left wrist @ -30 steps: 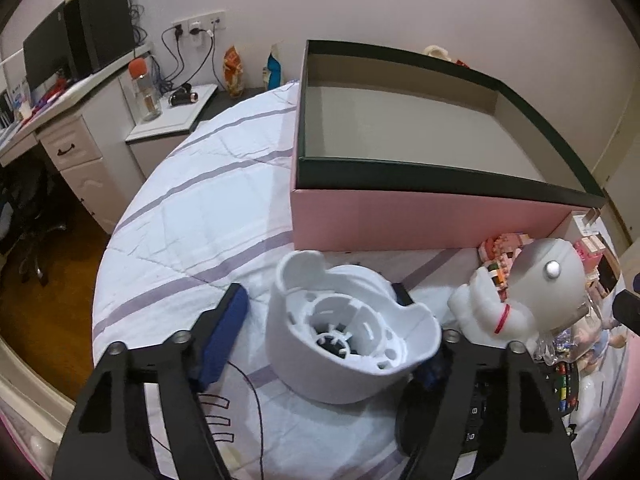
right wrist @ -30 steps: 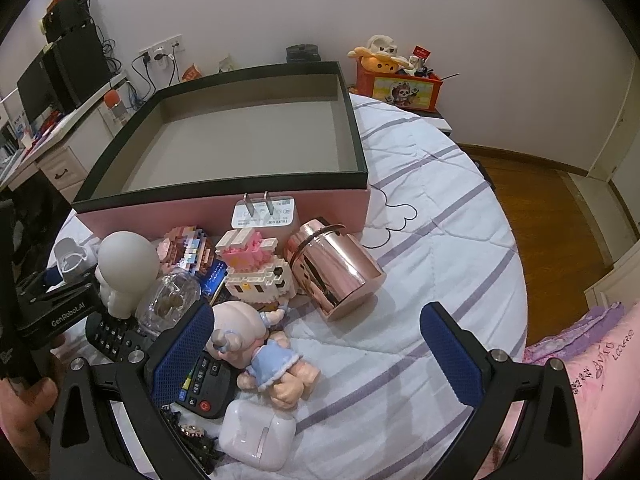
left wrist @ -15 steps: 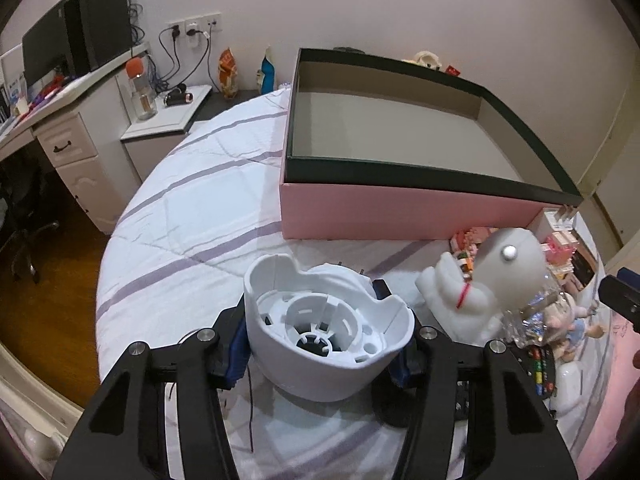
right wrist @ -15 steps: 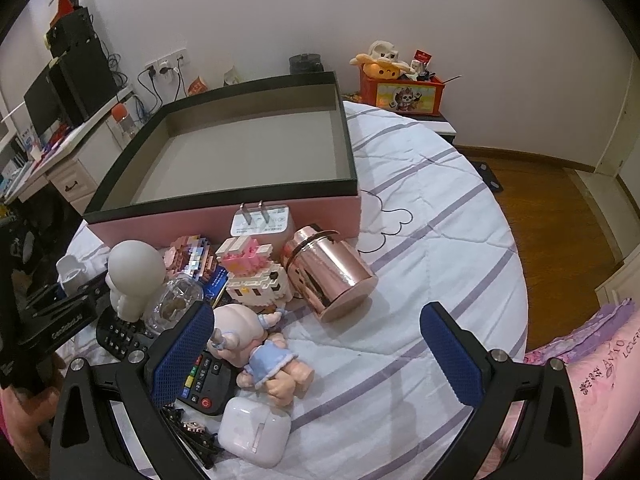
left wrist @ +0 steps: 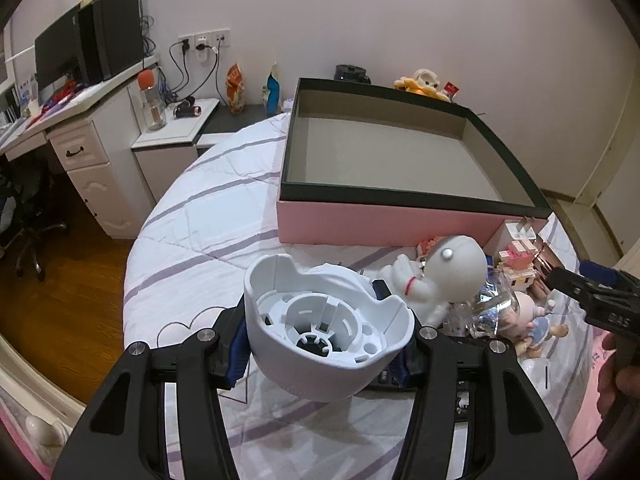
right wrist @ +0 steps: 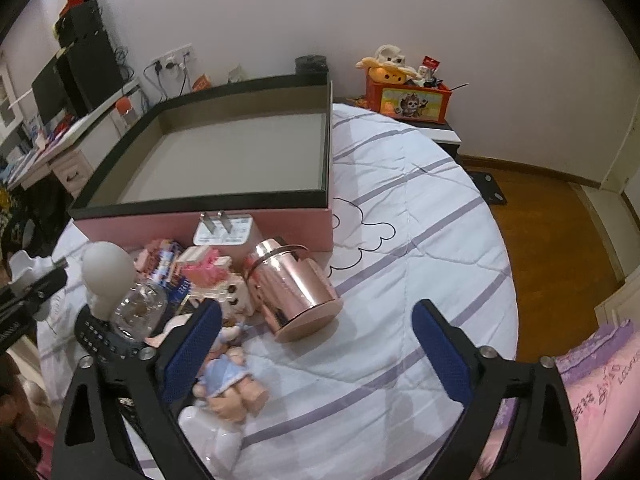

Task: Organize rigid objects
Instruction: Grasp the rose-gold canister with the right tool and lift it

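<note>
My left gripper (left wrist: 322,340) is shut on a white plastic shell (left wrist: 324,328) and holds it above the bed, in front of the pink box with a dark rim (left wrist: 360,222). The box is open and bare inside; it also shows in the right wrist view (right wrist: 200,204). My right gripper (right wrist: 316,344) is open and empty, over the bed just right of a pile of small things. A rose-gold metal canister (right wrist: 294,290) lies on its side between its fingers. A baby doll in blue (right wrist: 224,376) lies by the left finger.
The pile holds a white round-headed figure (left wrist: 444,272), a clear jar (right wrist: 138,312), pink block toys (right wrist: 208,268), a white plug (right wrist: 222,230) and a black remote (right wrist: 100,336). A desk (left wrist: 76,136) stands at the left. Striped bedding (right wrist: 420,240) lies right of the box.
My left gripper closed on the white shell and lifted it off the bed. My right gripper moved slightly forward toward the canister and stayed open.
</note>
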Tool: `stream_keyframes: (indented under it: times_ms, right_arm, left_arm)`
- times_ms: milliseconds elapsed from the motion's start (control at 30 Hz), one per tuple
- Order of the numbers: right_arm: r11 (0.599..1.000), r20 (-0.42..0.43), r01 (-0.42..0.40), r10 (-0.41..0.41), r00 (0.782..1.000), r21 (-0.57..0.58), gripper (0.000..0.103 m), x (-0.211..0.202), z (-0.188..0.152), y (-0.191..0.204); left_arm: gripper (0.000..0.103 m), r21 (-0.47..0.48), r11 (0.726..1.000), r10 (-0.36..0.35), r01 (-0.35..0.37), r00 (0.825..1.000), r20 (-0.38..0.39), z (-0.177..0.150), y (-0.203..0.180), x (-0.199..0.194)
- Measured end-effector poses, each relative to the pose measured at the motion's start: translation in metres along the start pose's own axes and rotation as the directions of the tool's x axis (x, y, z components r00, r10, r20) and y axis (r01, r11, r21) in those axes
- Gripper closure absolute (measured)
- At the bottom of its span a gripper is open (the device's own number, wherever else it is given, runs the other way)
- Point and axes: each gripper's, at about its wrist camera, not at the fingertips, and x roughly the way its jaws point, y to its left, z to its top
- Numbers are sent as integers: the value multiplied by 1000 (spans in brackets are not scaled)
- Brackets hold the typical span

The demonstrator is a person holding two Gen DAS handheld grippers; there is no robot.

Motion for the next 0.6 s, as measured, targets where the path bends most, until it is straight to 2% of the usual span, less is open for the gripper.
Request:
stream_keyframes:
  times_ms: [33, 100, 233, 267, 600]
  right_arm:
    - [1000, -10, 1, -2, 1000, -21, 15, 5, 1, 1]
    - [998, -41, -10, 8, 999, -61, 28, 16, 3, 3]
    - [992, -90, -54, 44, 995, -112, 40, 39, 4, 6]
    - [991, -98, -66, 55, 994, -117, 46, 46, 4, 6]
    - [986, -52, -162, 159, 986, -46, 54, 29, -1, -11]
  left_arm:
    - [48, -1, 1000, 1, -1, 1000, -3, 0, -1, 0]
    - [48, -4, 1000, 3, -3, 1000, -8, 0, -3, 1]
    - [48, -1, 1000, 10, -10, 1000, -12, 0, -8, 1]
    - [48, 1, 1000, 11, -11, 1000, -13, 0, -8, 1]
    - [48, 11, 1000, 3, -3, 1000, -7, -1, -13, -7]
